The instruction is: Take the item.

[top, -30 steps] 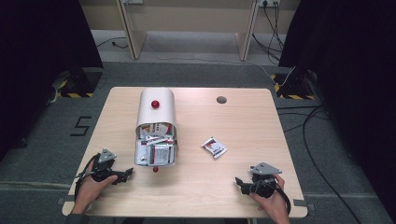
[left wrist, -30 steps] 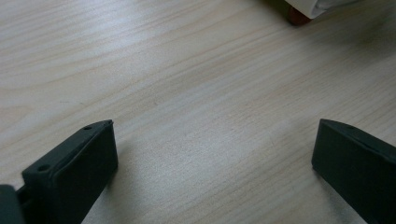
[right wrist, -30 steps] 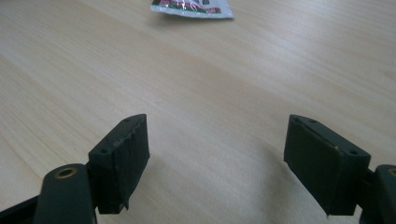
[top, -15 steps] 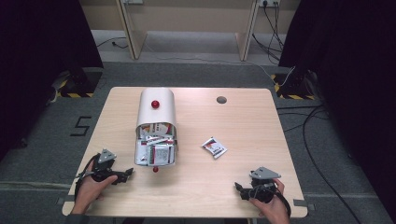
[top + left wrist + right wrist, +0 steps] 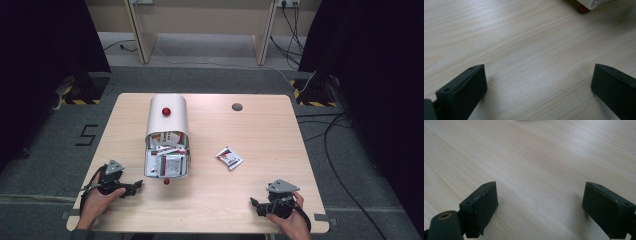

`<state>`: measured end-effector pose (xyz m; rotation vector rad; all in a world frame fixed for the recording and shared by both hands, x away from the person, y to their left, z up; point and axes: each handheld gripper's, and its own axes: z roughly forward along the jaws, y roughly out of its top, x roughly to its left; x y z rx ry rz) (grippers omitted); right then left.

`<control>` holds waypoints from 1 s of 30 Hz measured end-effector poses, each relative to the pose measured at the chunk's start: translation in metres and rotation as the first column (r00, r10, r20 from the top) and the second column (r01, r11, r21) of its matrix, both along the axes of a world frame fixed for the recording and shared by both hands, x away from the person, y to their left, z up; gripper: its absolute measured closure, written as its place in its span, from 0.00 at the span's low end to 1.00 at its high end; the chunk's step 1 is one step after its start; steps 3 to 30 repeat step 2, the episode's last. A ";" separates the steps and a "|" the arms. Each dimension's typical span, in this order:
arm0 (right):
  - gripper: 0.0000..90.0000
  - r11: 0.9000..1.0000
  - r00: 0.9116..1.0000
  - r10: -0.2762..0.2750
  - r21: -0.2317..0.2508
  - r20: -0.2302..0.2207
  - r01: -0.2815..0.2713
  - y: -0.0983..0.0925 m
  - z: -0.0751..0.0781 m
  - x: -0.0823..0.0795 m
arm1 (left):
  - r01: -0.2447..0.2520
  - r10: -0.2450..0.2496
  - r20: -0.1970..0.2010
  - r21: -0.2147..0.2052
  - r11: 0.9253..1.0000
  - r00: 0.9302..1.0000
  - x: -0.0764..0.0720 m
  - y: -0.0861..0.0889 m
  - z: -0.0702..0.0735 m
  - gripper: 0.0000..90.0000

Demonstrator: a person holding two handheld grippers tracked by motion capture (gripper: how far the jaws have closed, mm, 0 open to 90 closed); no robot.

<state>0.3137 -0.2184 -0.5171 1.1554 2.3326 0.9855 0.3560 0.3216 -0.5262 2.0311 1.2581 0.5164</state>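
1. The left gripper [image 5: 131, 187] rests low on the surface [image 5: 240, 130] near its left front corner. Its fingers [image 5: 461, 92] are wide apart with nothing between them.
2. The white box [image 5: 167, 135] lies just right of it, full of packets, with a red knob [image 5: 166, 181] at its open front.
3. One small packet [image 5: 229, 158] lies alone, well apart from both grippers.
4. The right gripper [image 5: 256, 205] sits at the right front. Its fingers [image 5: 480, 207] have just been opening, with only bare surface between them.

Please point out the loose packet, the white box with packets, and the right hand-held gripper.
loose packet [image 5: 229, 158], high view, its middle.
white box [image 5: 167, 120], high view, its curved lid.
right hand-held gripper [image 5: 255, 204], high view, between its jaw tips.
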 end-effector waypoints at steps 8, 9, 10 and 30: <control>0.15 1.000 1.000 0.000 0.001 0.000 0.000 0.000 0.000 0.000 | 0.001 -0.001 0.000 -0.001 1.000 1.000 0.000 0.000 0.000 0.00; 0.15 1.000 1.000 0.000 0.001 0.000 0.000 0.000 0.000 0.000 | 0.001 -0.001 0.000 -0.001 1.000 1.000 0.000 0.000 0.000 0.00; 0.15 1.000 1.000 0.000 0.001 0.000 0.000 0.000 0.000 0.000 | 0.001 -0.001 0.000 -0.001 1.000 1.000 0.000 0.000 0.000 0.00; 0.15 1.000 1.000 0.000 0.001 0.000 0.000 0.000 0.000 0.000 | 0.001 -0.001 0.000 -0.001 1.000 1.000 0.000 0.000 0.000 0.00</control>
